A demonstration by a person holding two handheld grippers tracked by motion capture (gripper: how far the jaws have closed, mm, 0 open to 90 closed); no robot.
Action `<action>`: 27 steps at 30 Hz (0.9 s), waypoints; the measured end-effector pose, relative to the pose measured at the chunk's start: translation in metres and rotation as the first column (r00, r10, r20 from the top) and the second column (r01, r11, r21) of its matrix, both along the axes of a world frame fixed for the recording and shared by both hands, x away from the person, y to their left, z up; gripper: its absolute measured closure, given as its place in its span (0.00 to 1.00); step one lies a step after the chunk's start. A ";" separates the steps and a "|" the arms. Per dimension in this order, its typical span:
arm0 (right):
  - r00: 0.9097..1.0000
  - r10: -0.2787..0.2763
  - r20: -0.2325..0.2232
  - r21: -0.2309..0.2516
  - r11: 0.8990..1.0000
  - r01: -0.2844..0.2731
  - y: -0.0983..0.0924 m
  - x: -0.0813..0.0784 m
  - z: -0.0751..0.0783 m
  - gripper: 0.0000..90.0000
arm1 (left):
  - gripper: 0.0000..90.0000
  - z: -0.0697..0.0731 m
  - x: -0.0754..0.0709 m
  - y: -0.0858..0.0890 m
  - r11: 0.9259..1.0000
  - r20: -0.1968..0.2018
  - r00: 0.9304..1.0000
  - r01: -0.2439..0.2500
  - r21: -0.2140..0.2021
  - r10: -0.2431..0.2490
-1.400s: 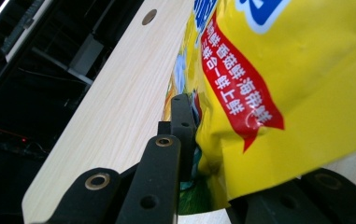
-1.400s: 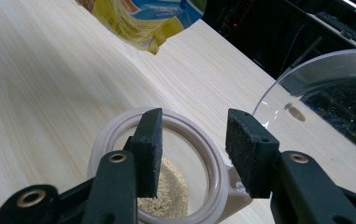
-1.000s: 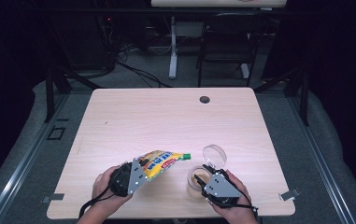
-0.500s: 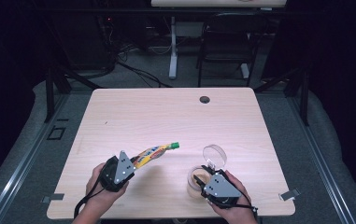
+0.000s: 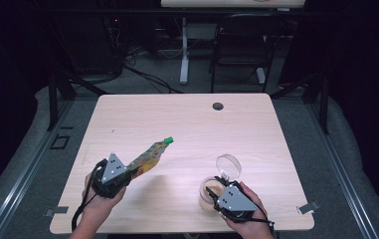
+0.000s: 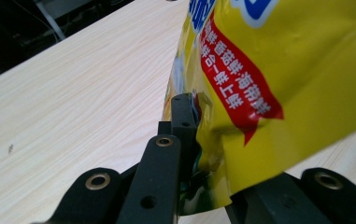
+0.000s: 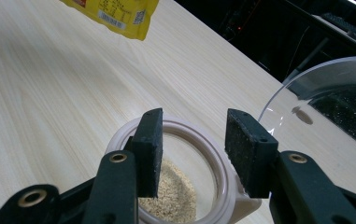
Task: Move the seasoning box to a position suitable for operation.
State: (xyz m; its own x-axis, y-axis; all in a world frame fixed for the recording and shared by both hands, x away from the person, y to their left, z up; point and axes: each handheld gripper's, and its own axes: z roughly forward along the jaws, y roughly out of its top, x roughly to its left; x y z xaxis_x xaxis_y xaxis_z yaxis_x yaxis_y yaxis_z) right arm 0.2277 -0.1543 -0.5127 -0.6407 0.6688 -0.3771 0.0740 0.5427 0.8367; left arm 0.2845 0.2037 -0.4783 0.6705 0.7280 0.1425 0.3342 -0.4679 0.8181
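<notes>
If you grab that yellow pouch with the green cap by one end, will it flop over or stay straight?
Probably mostly straight: the yellow pouch, clamped at its bottom end by the left gripper, sticks out slanting upward without drooping. Its foil looks dented and creased beside the jaws, so it likely crumples easily. The glossy surface may be slippery.

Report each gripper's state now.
Left gripper: shut on the yellow pouch.
Right gripper: jaws astride the jar rim; grip cannot be told.

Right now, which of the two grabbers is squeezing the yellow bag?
The left gripper: its jaws are shut on the yellow pouch with the green cap. The right gripper grips the open jar's rim instead.
</notes>
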 end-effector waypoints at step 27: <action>1.000 -0.003 0.002 0.007 1.000 0.003 0.000 0.000 0.000 0.64 | 0.98 -0.022 0.020 0.040 0.975 -0.081 0.989 -0.137 -0.174 0.124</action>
State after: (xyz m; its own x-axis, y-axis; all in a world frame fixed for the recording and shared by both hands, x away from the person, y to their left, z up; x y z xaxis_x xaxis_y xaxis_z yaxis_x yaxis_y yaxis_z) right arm 0.2277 -0.1547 -0.5123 -0.6380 0.6733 -0.3737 0.0742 0.5368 0.8404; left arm 0.3050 0.2433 -0.5008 0.5716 0.8195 -0.0407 0.4413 -0.2652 0.8573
